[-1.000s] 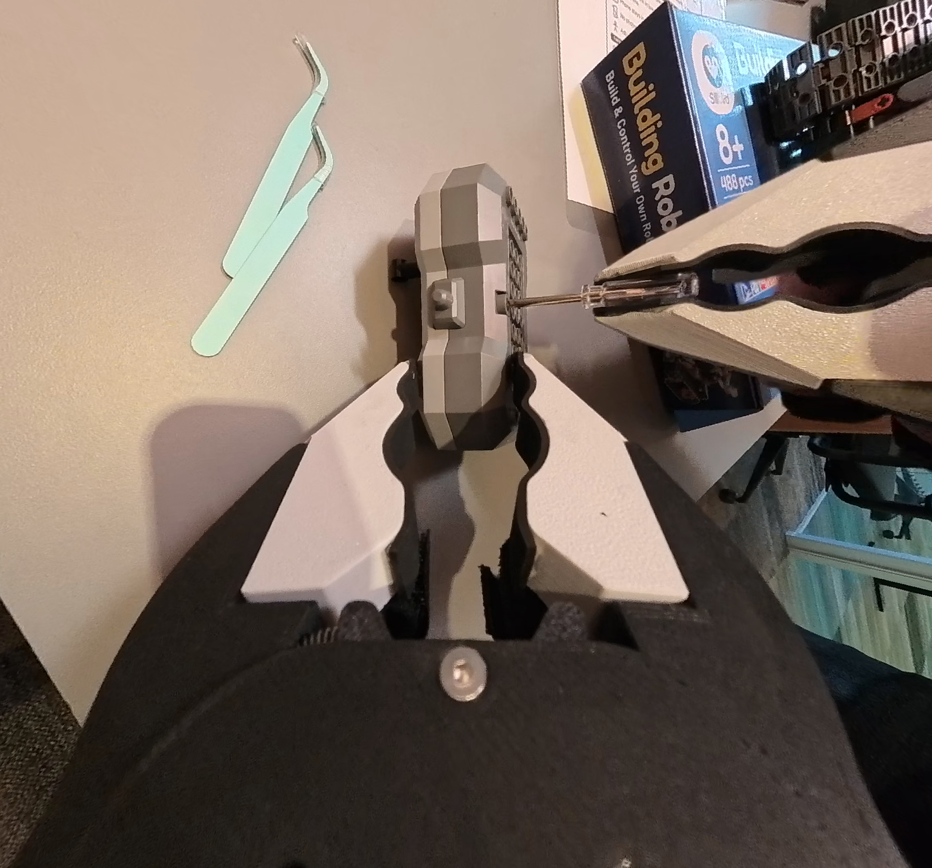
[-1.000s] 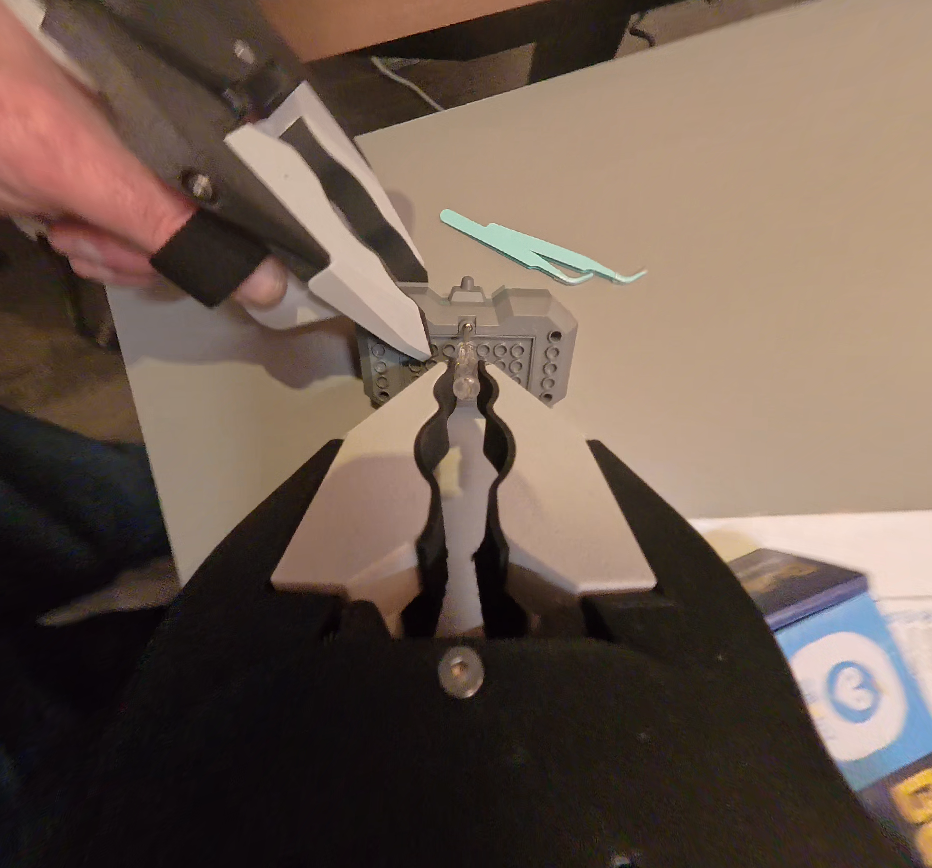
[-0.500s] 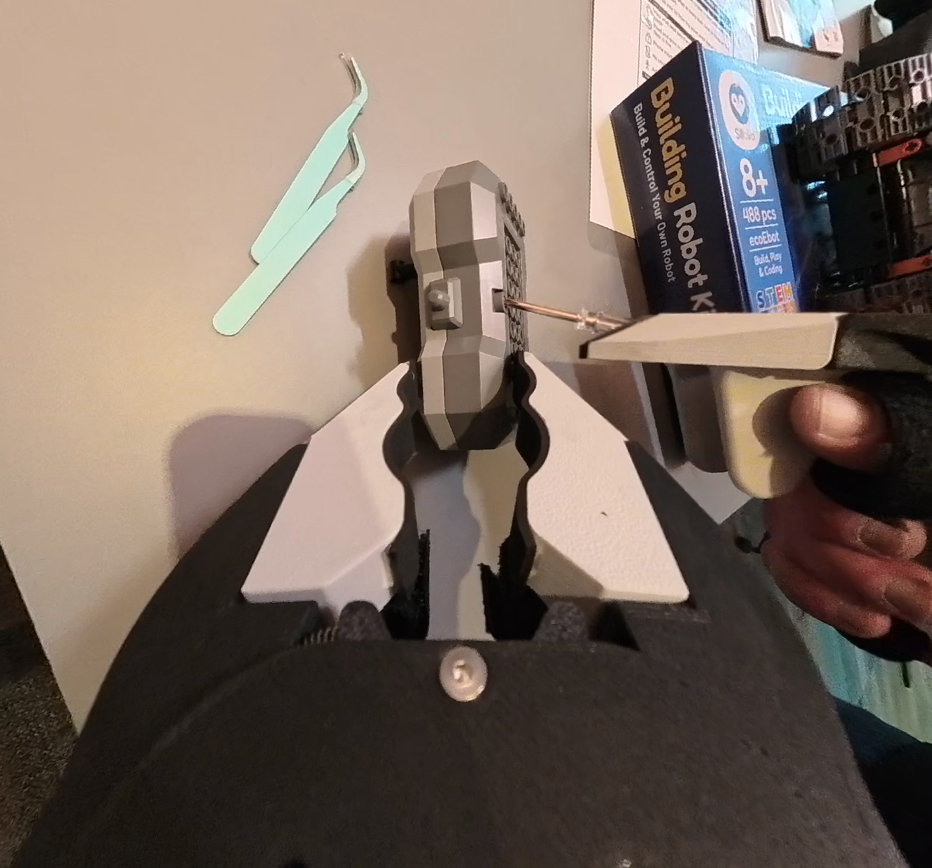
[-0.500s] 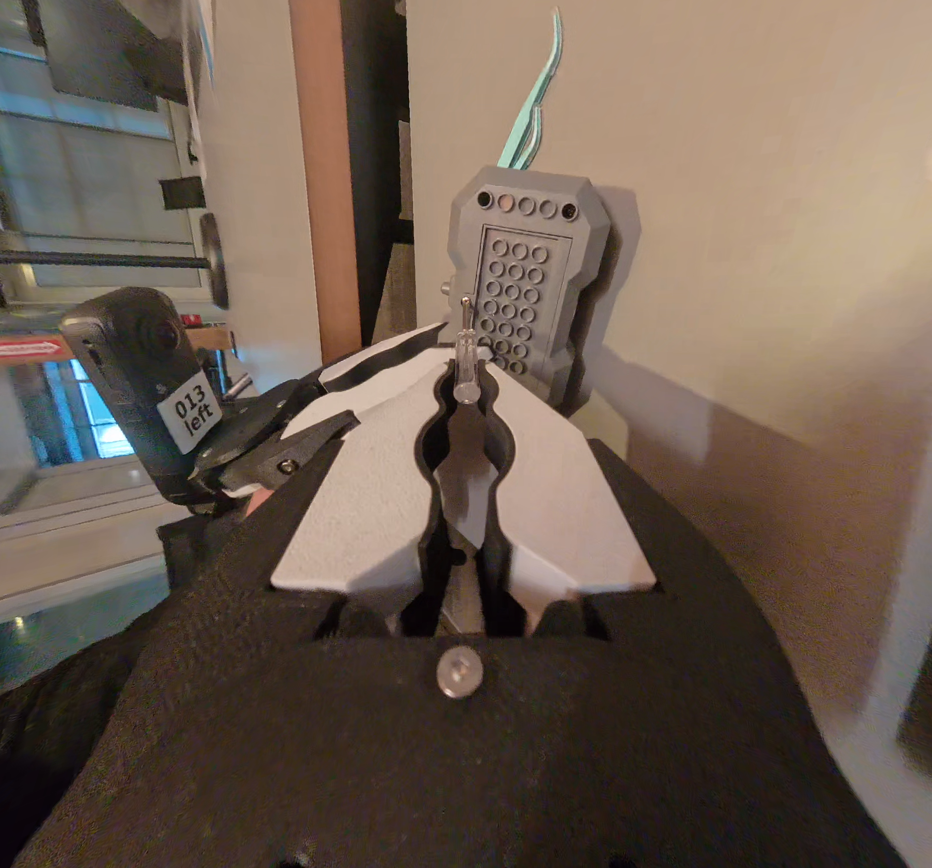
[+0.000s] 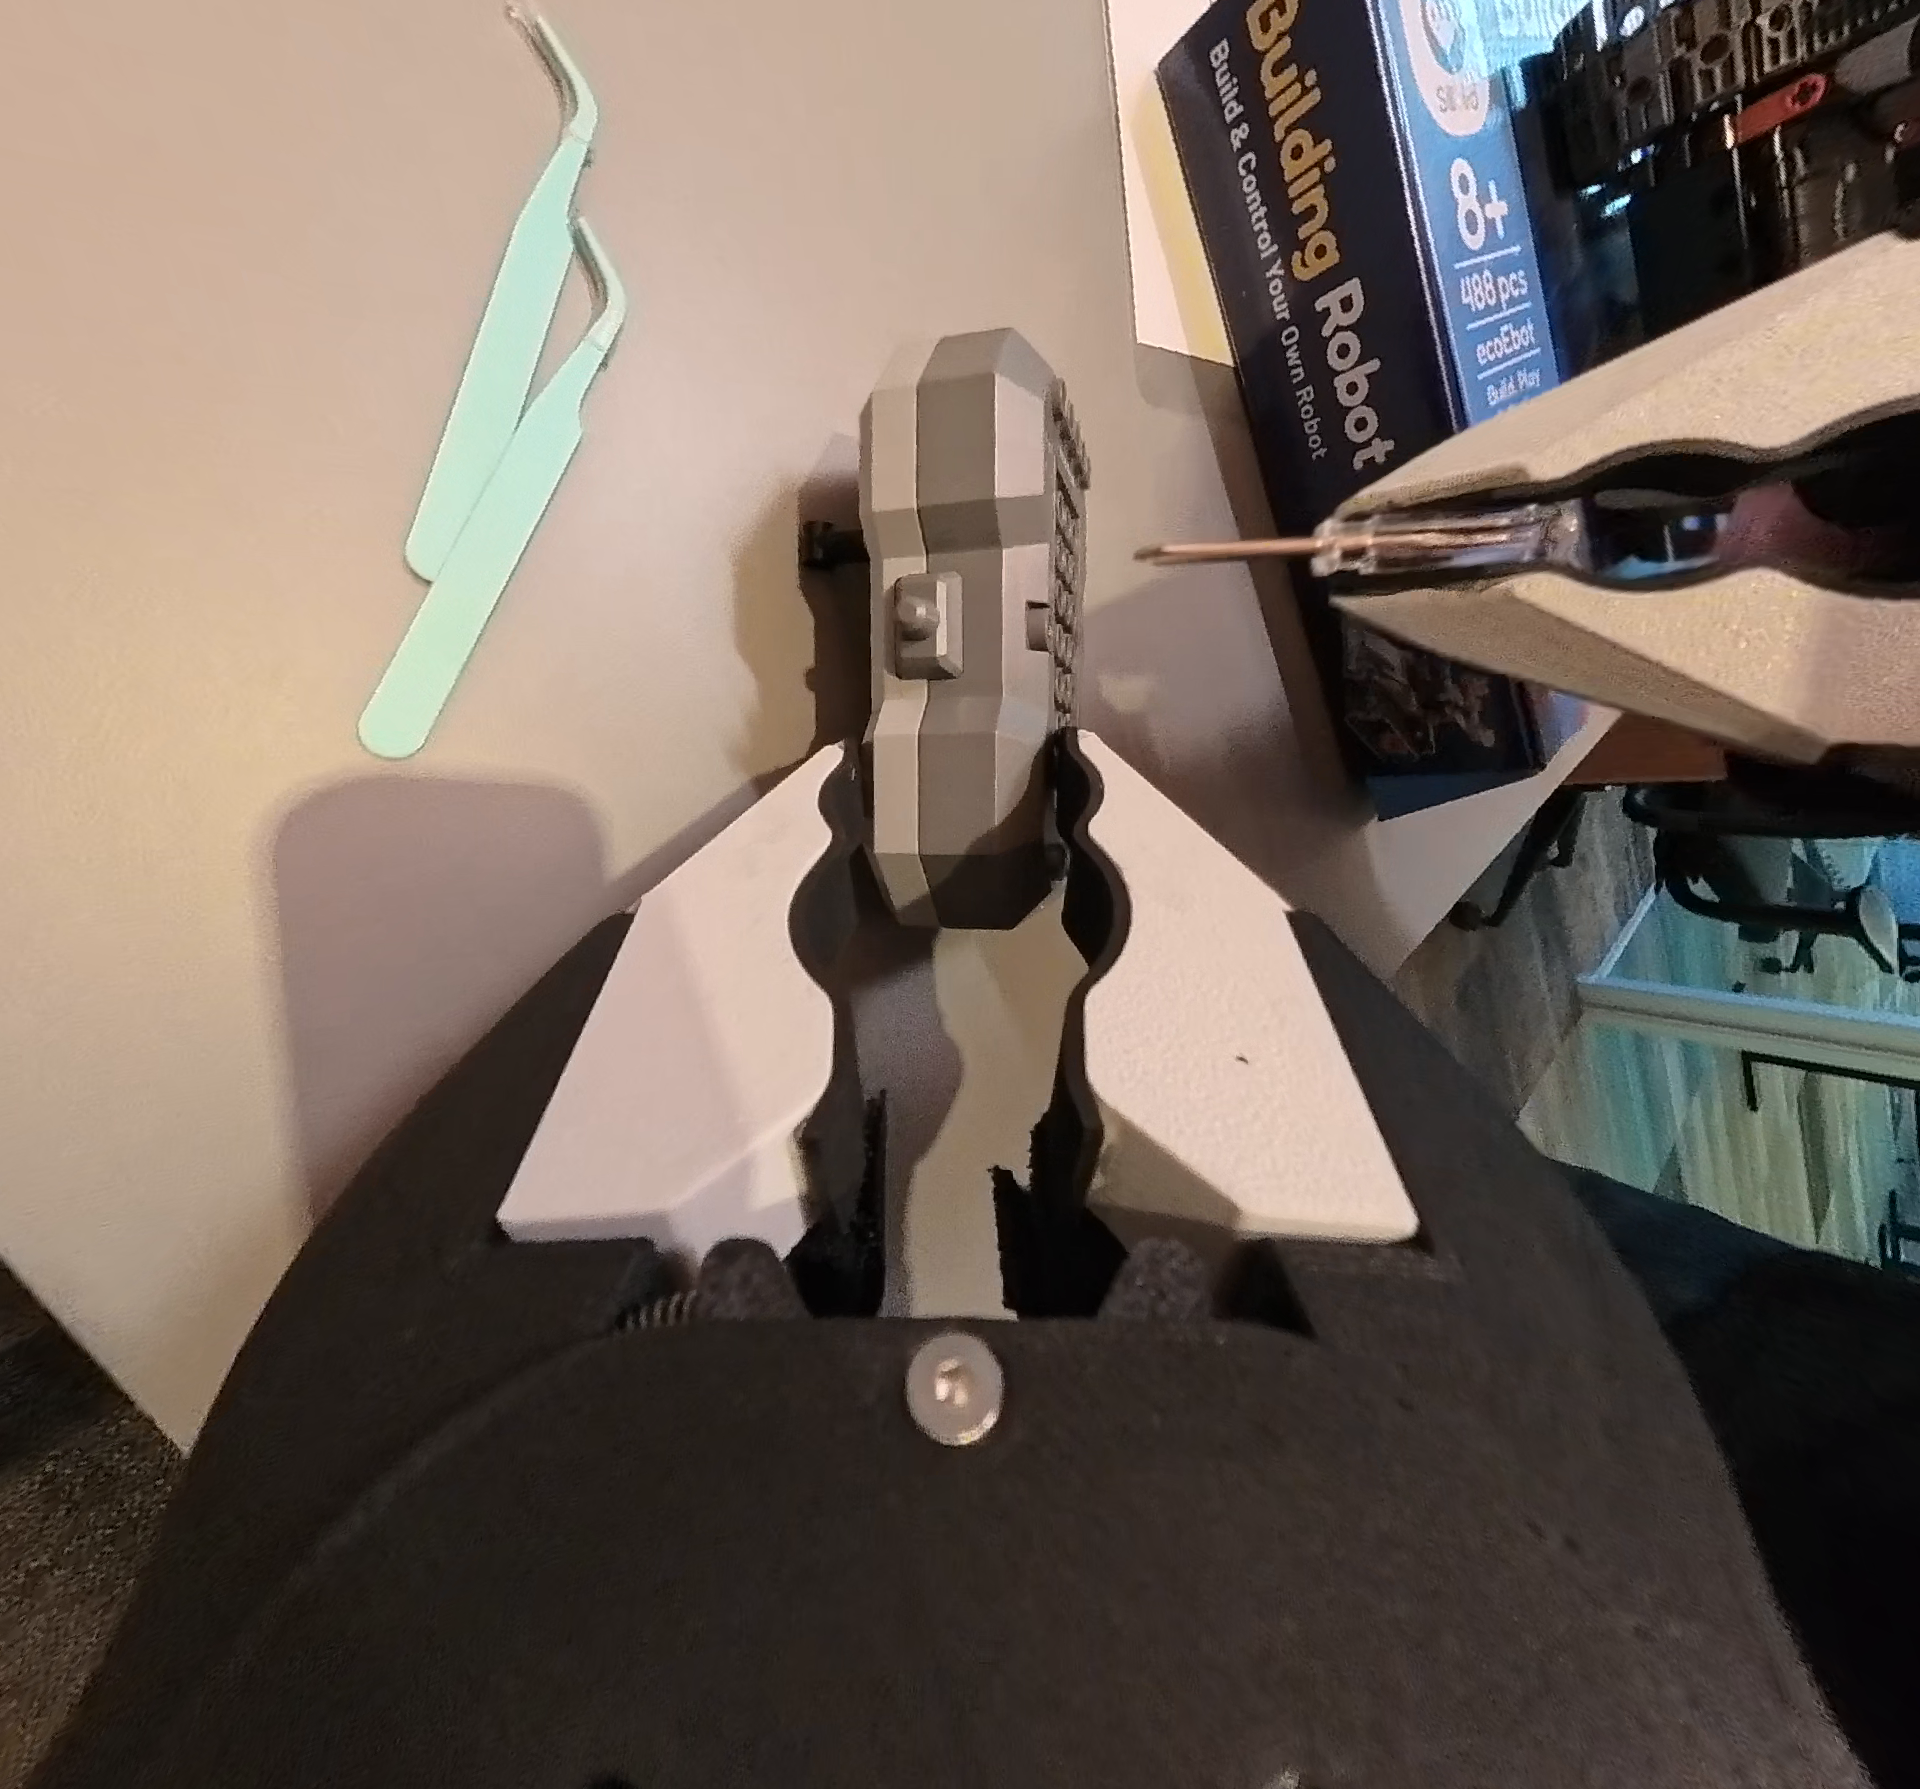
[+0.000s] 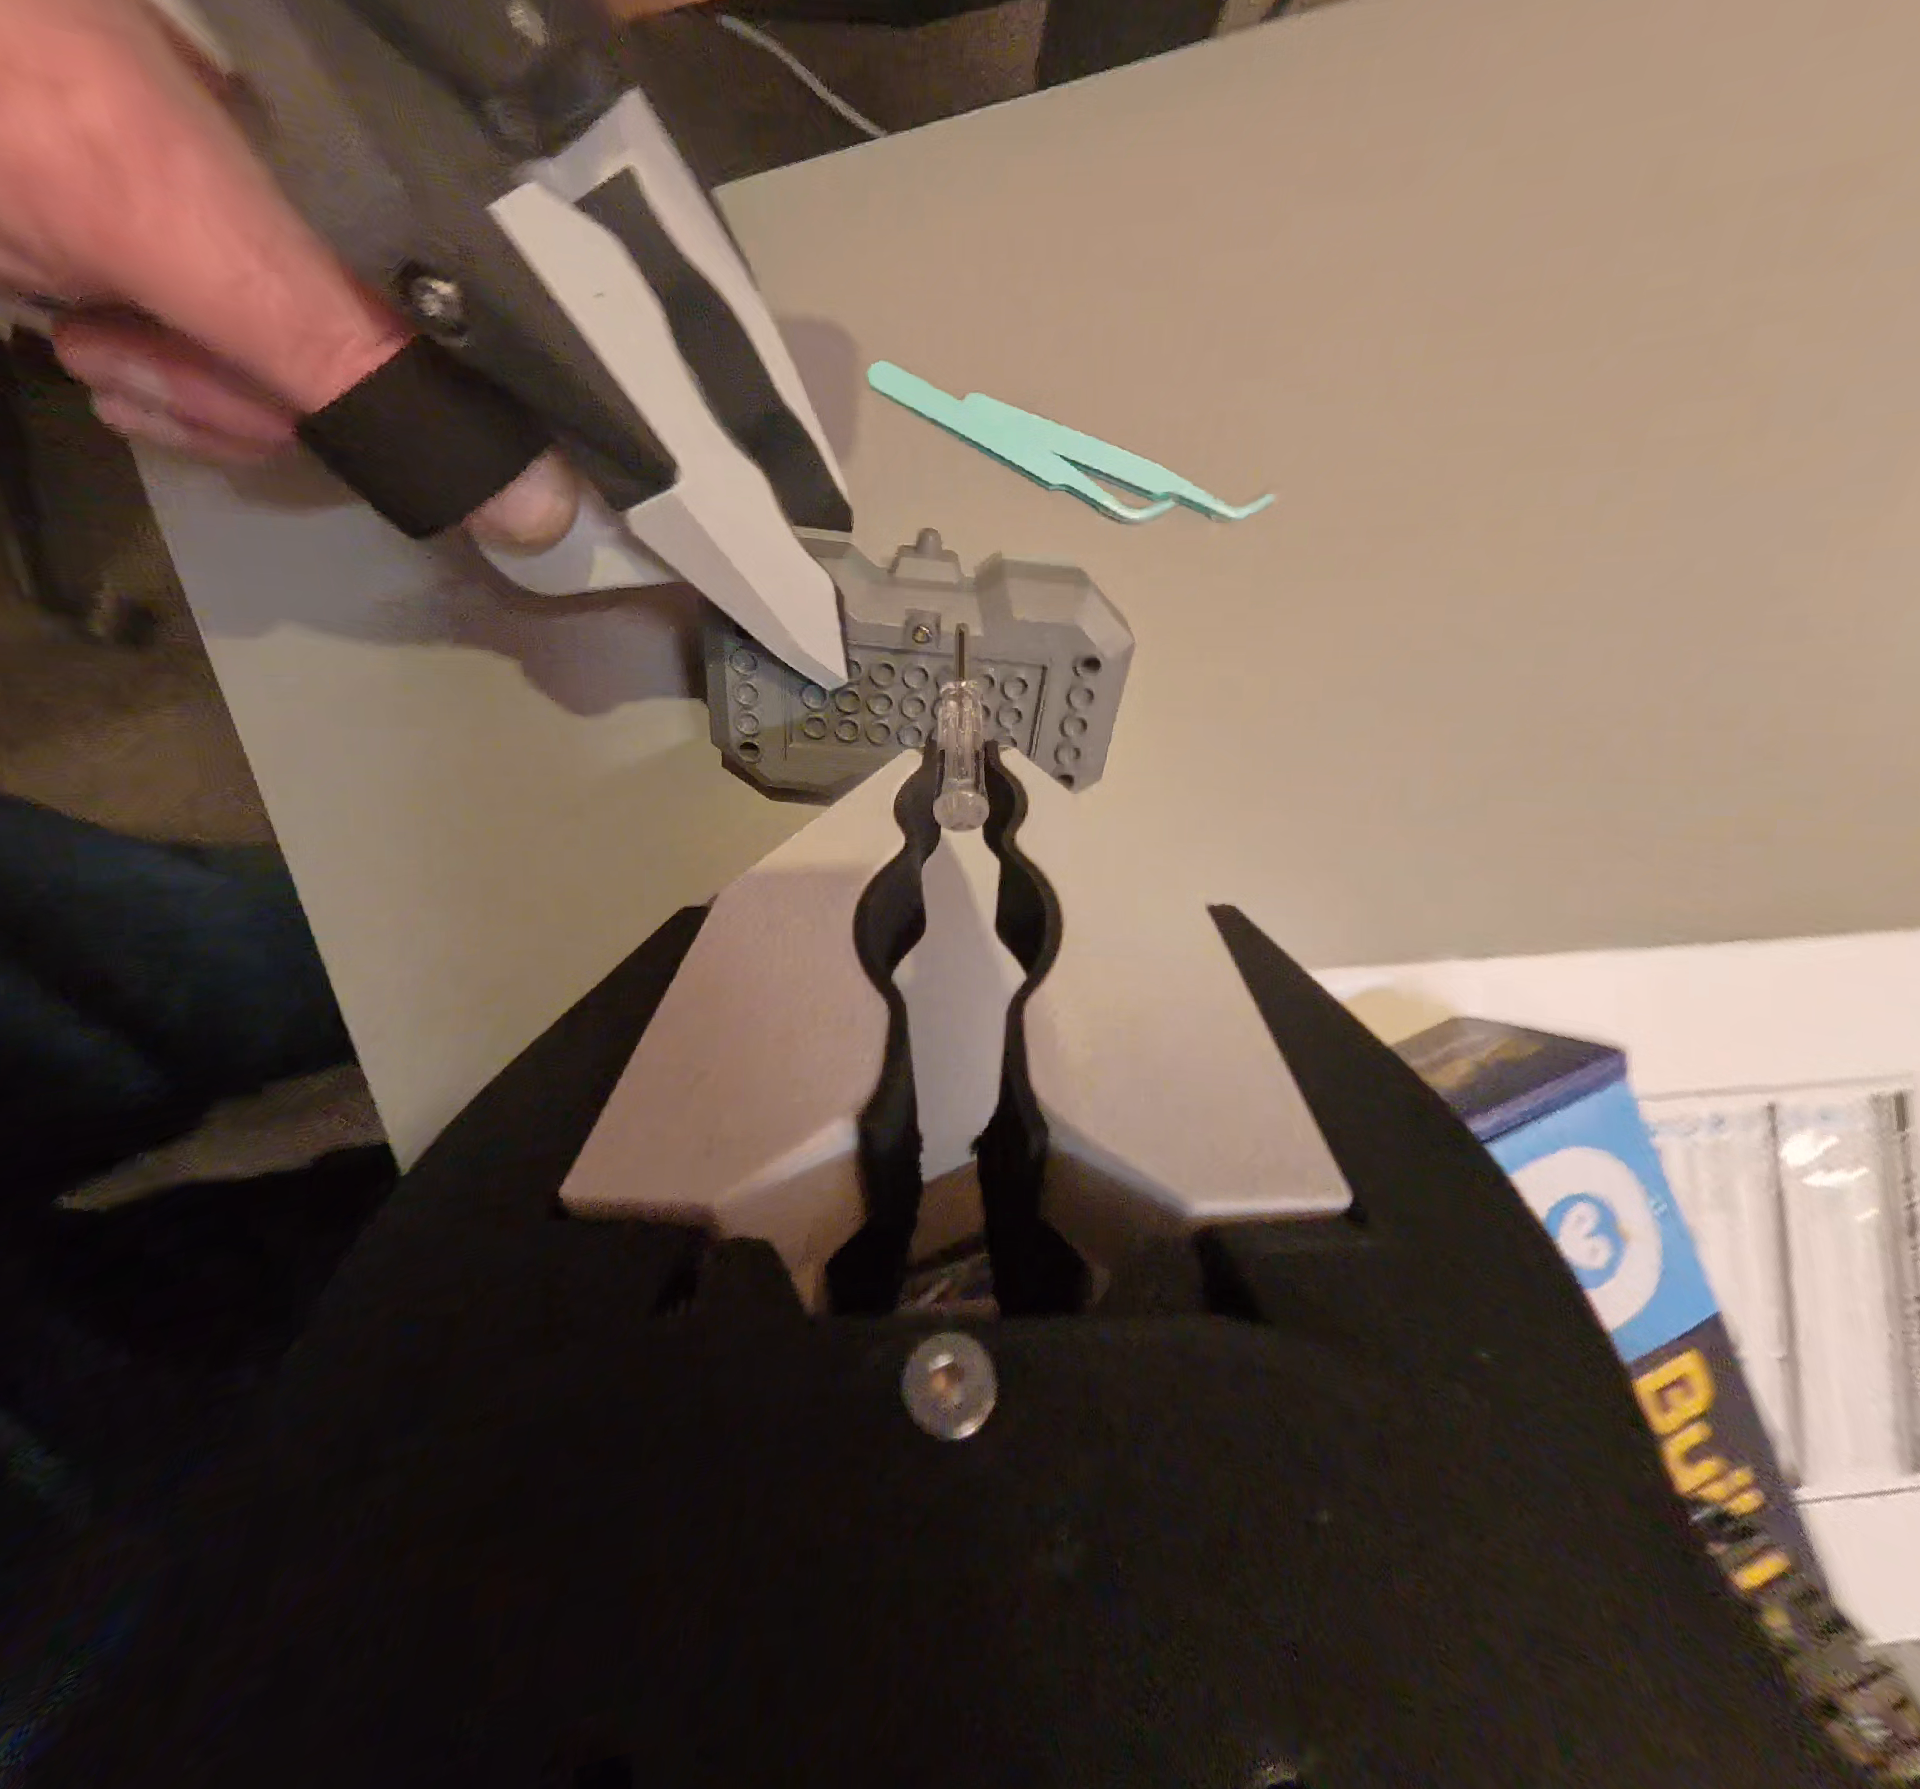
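Left gripper (image 5: 961,794) clamping grey block (image 5: 961,638), screwdriver (image 5: 1382,544) beside

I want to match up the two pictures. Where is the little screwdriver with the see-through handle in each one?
Left wrist view: the screwdriver is at the right, lying sideways in the right gripper, its tip just short of the grey block.
Right wrist view: the same screwdriver stands upright at the centre, between that gripper's closed jaws.
Shared landmark: the mint-green tweezers on the table, beyond the block.
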{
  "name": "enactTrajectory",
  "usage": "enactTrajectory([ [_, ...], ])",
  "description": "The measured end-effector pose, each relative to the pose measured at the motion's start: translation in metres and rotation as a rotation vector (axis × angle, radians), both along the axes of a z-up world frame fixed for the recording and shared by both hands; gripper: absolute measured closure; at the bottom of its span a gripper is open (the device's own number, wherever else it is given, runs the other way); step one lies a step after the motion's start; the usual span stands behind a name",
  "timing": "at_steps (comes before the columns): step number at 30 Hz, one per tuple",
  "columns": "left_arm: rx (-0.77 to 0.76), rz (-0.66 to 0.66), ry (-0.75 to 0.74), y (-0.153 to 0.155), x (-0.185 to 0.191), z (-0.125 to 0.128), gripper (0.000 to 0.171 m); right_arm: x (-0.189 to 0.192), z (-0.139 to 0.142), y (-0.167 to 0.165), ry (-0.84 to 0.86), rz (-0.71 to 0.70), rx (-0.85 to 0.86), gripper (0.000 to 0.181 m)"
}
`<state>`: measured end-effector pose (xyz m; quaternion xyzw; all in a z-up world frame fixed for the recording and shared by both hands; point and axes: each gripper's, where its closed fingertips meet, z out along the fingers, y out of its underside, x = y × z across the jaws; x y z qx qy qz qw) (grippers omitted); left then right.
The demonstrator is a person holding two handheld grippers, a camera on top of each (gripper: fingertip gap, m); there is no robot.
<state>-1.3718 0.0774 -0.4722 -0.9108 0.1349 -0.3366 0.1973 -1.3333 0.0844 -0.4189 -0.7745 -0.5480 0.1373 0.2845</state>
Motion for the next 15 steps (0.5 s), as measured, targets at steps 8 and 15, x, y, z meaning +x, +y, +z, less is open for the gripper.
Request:
enactTrajectory([
  [8,0.01,-0.005,0.011,-0.001,0.002,0.0,0.138,-0.003,-0.009,-0.008,-0.141,0.144,0.104,0.177],
  [15,0.014,-0.004,0.015,-0.002,0.003,0.0,0.138,0.0,-0.012,-0.005,-0.146,0.142,0.113,0.177],
])
